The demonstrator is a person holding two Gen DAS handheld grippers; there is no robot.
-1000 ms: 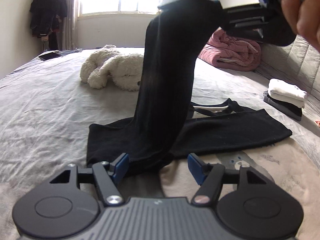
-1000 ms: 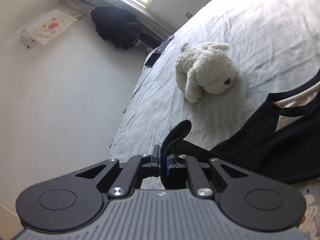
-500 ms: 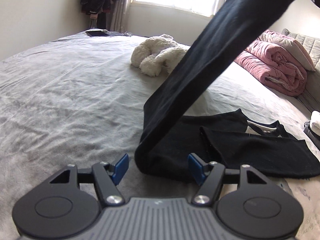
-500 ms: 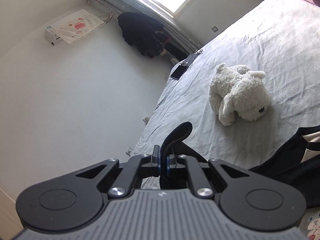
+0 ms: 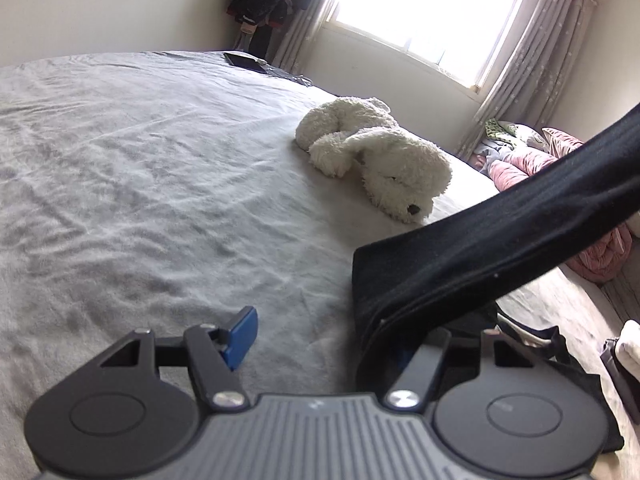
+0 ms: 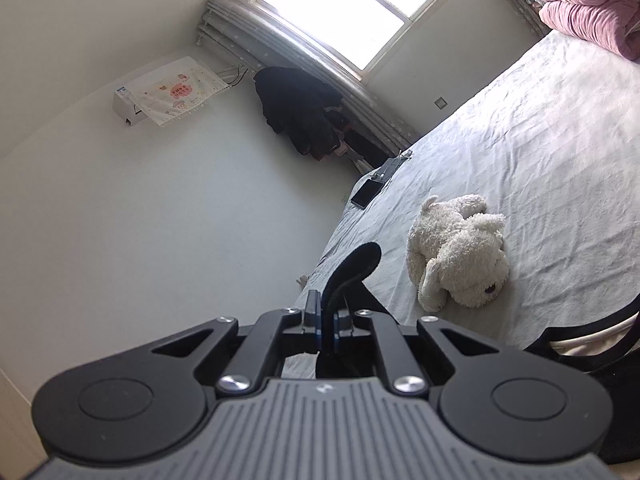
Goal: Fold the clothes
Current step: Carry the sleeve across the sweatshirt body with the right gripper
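Observation:
A black garment (image 5: pixel 500 232) stretches taut from the upper right down to the bed in the left wrist view. Its lower edge drapes over the right finger of my left gripper (image 5: pixel 320 344), which is open; only the left blue pad (image 5: pixel 242 336) shows, and it rests just above the grey sheet. In the right wrist view my right gripper (image 6: pixel 328 322) is shut on a fold of the black garment (image 6: pixel 354 266), whose end curls up above the fingers. More black cloth with a pale trim (image 6: pixel 580 340) lies on the bed at the right.
A white plush dog (image 5: pixel 376 160) lies mid-bed. A rolled pink quilt (image 5: pixel 520 168) sits at the far right, and folded clothes (image 5: pixel 628 344) at the right edge. A dark tablet (image 5: pixel 244 60) lies at the far corner. Dark clothes (image 6: pixel 304 116) hang by the window.
The left gripper has swung left, so the garment now runs off to the right and covers its right finger. The right gripper keeps its hold and has lifted and tilted further.

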